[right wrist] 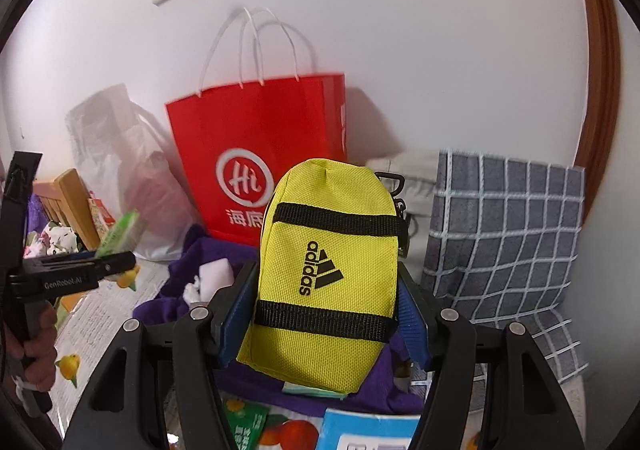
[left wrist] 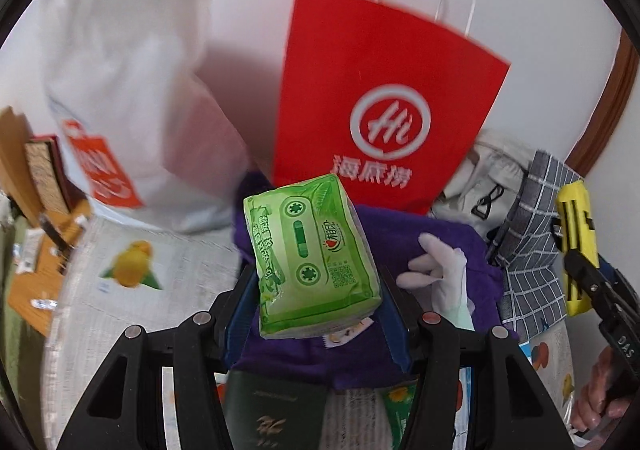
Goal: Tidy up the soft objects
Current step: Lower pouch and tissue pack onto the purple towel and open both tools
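My left gripper (left wrist: 316, 290) is shut on a green tissue pack (left wrist: 312, 254) and holds it above a purple cloth (left wrist: 444, 250) in front of the red paper bag (left wrist: 384, 102). My right gripper (right wrist: 328, 314) is shut on a yellow Adidas pouch (right wrist: 328, 282), held up before the same red bag (right wrist: 260, 154). The pouch also shows at the right edge of the left wrist view (left wrist: 576, 246). The tissue pack shows at the left of the right wrist view (right wrist: 120, 236). A white glove (left wrist: 440, 274) lies on the purple cloth.
A white plastic bag (left wrist: 132, 90) stands left of the red bag. A grey checked cloth (right wrist: 500, 234) and a beige bag (left wrist: 492, 178) lie at the right. Newspaper (left wrist: 132, 290) covers the surface. A dark green booklet (left wrist: 272, 414) lies near. A wooden frame (right wrist: 72, 202) is at the left.
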`<control>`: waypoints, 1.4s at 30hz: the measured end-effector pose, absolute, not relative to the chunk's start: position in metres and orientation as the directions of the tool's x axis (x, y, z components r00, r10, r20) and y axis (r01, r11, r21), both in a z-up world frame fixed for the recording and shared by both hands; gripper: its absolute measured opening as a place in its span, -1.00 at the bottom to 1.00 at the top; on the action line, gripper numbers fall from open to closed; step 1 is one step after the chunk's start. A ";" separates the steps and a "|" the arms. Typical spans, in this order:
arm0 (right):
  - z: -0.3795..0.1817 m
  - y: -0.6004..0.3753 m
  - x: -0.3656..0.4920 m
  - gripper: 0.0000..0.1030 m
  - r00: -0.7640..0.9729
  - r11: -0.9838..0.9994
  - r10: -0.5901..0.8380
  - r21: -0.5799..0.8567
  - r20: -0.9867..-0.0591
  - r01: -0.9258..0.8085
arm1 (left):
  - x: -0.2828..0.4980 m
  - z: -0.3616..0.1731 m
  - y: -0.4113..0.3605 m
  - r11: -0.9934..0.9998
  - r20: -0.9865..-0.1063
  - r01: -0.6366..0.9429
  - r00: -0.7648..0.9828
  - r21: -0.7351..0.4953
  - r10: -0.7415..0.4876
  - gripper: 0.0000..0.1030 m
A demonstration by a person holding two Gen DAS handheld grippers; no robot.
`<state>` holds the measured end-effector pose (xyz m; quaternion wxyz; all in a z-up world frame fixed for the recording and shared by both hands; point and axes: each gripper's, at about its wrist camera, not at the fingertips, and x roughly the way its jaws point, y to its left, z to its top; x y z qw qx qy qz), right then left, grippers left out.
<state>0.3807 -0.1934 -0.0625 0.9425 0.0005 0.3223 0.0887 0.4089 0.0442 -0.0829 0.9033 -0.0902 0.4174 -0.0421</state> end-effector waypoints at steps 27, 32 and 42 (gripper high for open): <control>-0.194 -0.189 0.454 0.25 0.503 0.982 0.182 0.126 -0.845 -0.144 | 0.454 -0.158 0.056 0.979 -0.875 0.000 0.449 -0.205 -0.184 0.06; -0.190 -0.189 0.455 0.38 0.507 0.973 0.225 0.161 -0.832 -0.166 | 0.455 -0.158 0.059 0.970 -0.873 0.011 0.433 -0.243 -0.223 0.10; -0.166 -0.197 0.441 0.49 0.561 0.962 0.274 0.221 -0.781 -0.163 | 0.451 -0.142 0.059 0.959 -0.849 0.044 0.455 -0.279 -0.268 0.34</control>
